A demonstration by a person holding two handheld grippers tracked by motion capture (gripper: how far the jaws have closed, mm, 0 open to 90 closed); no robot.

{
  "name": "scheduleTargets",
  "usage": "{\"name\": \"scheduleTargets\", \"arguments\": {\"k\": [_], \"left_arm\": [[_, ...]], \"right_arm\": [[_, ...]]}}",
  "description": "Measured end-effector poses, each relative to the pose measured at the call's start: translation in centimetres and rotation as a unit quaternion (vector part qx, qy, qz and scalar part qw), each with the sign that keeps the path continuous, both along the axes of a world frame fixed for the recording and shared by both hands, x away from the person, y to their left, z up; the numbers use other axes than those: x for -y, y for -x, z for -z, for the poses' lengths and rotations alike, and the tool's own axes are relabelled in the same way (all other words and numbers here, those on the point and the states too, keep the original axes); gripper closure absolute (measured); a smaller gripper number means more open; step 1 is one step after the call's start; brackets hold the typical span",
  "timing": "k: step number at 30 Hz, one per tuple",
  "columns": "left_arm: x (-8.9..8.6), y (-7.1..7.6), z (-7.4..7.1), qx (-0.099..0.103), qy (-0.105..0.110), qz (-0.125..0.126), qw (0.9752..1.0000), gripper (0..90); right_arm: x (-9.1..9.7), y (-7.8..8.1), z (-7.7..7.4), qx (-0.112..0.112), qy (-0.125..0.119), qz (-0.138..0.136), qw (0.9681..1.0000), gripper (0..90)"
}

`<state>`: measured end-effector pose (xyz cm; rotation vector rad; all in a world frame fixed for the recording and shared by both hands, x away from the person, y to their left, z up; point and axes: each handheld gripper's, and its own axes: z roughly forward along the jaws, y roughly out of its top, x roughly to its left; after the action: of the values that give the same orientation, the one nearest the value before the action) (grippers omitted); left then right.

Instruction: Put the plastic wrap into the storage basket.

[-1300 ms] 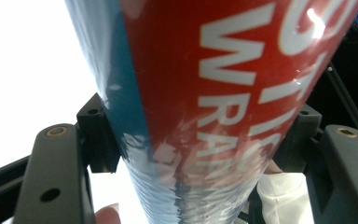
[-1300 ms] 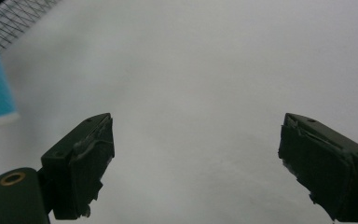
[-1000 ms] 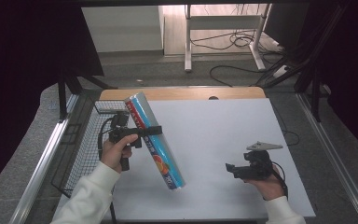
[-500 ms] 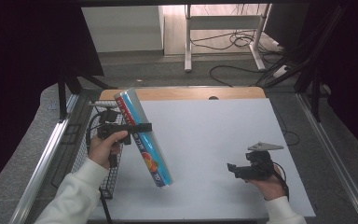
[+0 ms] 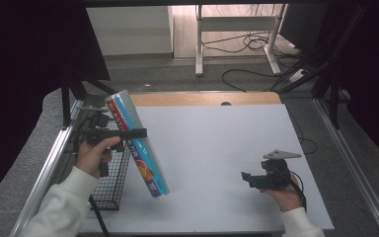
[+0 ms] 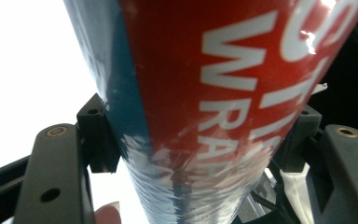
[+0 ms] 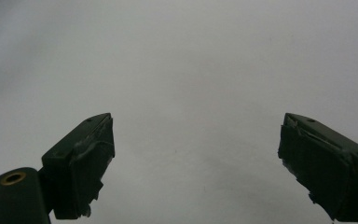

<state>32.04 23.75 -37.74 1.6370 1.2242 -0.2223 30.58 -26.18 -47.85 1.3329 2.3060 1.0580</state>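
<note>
1. The left gripper [image 5: 128, 133] had its jaws clamped across a plastic-wrap box [image 5: 137, 144], tilted, lower end near the surface [image 5: 217, 148], beside a wire basket [image 5: 111, 180], probably its destination.
2. The right gripper [image 5: 250, 178] rested idle, jaws apart, nothing between them.

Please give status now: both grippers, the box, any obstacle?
Left gripper shut on plastic wrap box, box tilted, low end near white table. Right gripper open, holding nothing, over table. Wire basket beside box.
</note>
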Motion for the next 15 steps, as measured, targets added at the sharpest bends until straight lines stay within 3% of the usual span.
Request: {"name": "scheduleTargets", "arguments": {"k": [15], "left_arm": [[-3.5,0.7,-2.3,0.004,-0.035,-0.022,0.9991,32.1]], "right_arm": [[0.2,-0.1,0.1,-0.003,0.002,0.002,1.0,11.0]]}}
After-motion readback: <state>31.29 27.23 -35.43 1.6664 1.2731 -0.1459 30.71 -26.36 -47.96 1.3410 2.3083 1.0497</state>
